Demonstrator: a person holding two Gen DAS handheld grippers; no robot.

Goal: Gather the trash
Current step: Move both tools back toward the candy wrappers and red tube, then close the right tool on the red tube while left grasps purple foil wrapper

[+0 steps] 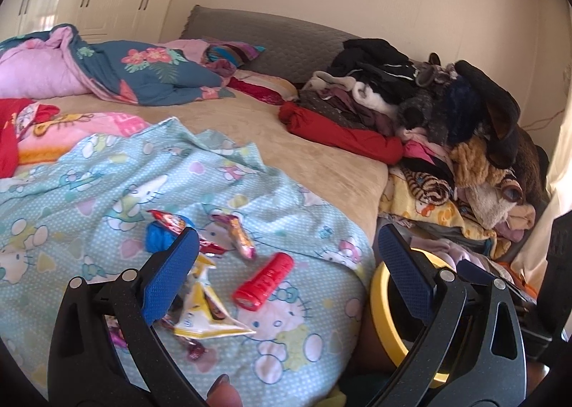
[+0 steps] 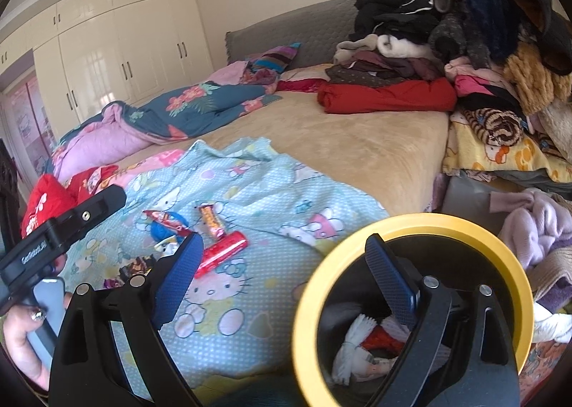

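Several snack wrappers lie on a light-blue cartoon sheet (image 1: 107,192) on the bed: a yellow one (image 1: 205,314), a pink one (image 1: 239,235), a red one over a blue ball (image 1: 157,237), and a red cylinder (image 1: 264,280). They also show in the right wrist view, with the red cylinder (image 2: 221,253). A yellow-rimmed black bin (image 2: 411,224) beside the bed holds white and red trash (image 2: 361,346). My left gripper (image 1: 289,274) is open over the wrappers. My right gripper (image 2: 282,274) is open and empty, its right finger over the bin mouth.
A tall pile of clothes (image 1: 429,114) covers the bed's right side. A blue floral quilt (image 1: 150,74) and a red garment (image 2: 46,199) lie at the left. White wardrobes (image 2: 118,49) stand behind. A lilac cloth (image 2: 536,224) lies right of the bin.
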